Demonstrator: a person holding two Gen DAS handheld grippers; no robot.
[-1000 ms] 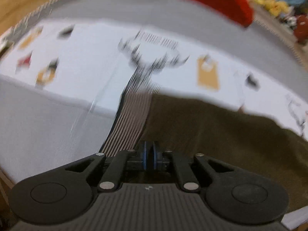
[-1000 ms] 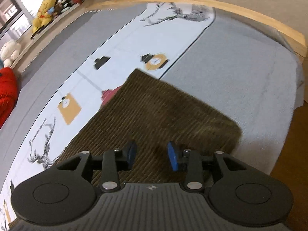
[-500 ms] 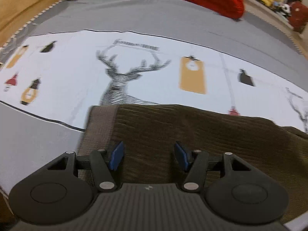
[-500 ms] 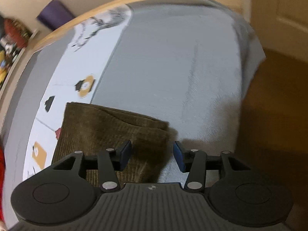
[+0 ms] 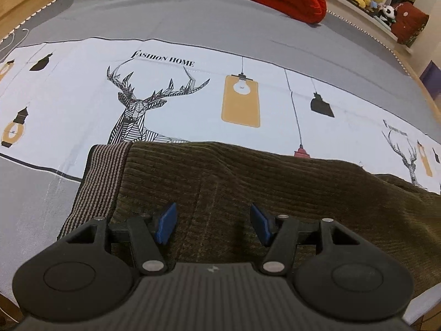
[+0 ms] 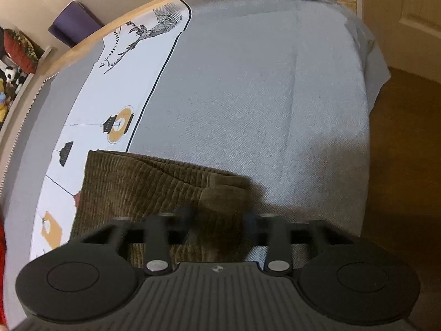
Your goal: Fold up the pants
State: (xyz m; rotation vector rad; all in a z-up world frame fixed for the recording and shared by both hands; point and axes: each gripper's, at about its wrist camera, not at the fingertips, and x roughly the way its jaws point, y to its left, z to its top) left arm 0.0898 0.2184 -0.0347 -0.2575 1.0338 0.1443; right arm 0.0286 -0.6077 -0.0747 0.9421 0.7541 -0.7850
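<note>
Here our left tongs [image 5: 210,223] hang spread above the pants [image 5: 275,193], gripping nothing; our right tongs [image 6: 217,218] are closing around the pants' corner [image 6: 220,187], near the bed's [image 6: 248,96] front edge.

Both of your grippers look like the same kit. The left gripper [image 5: 212,224] is all matte black: ribbed centre body with a tiny pale logo, a round disc housing on each side, and angled link arms pinned with silver screws. Its fingers [image 5: 165,223] carry bright blue pads. Your right gripper [image 6: 217,215] has the same black ribbed body, discs and silver screws, though its fingertips are blurred.
</note>
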